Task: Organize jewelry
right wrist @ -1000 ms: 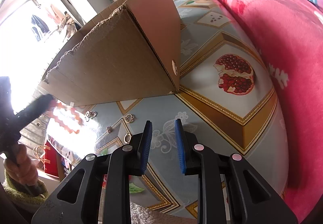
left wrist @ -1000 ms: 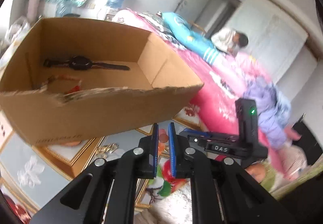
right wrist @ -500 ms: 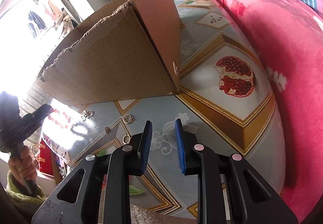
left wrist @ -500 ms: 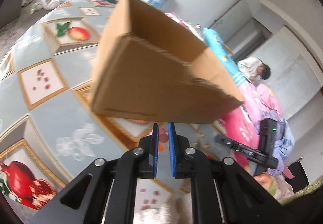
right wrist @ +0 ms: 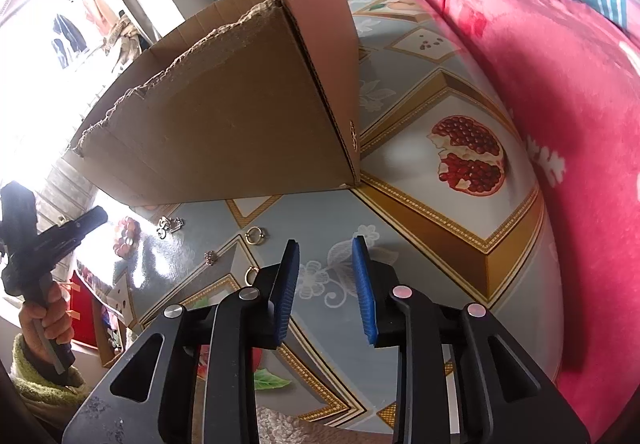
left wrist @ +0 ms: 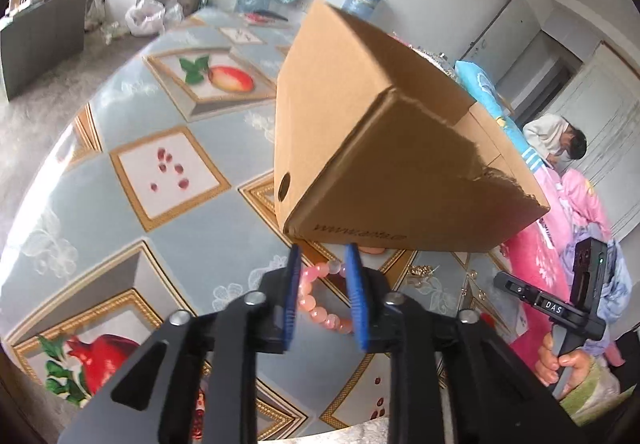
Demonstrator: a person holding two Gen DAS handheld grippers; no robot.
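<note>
A brown cardboard box stands on the fruit-patterned table; its inside is hidden. A pink bead bracelet lies on the table just below my left gripper, which is open above it. In the right wrist view the box fills the middle, the bracelet lies at the left near the left gripper. A silver trinket, gold rings and a small stud lie ahead of my right gripper, which is open and empty.
A bed with a pink blanket borders the table on the right. A person sits on it further back. A gold trinket lies by the box. A white bag lies past the table's far end.
My left gripper has dropped from above the box to the table and opened over the pink bracelet. The right gripper has barely moved.
</note>
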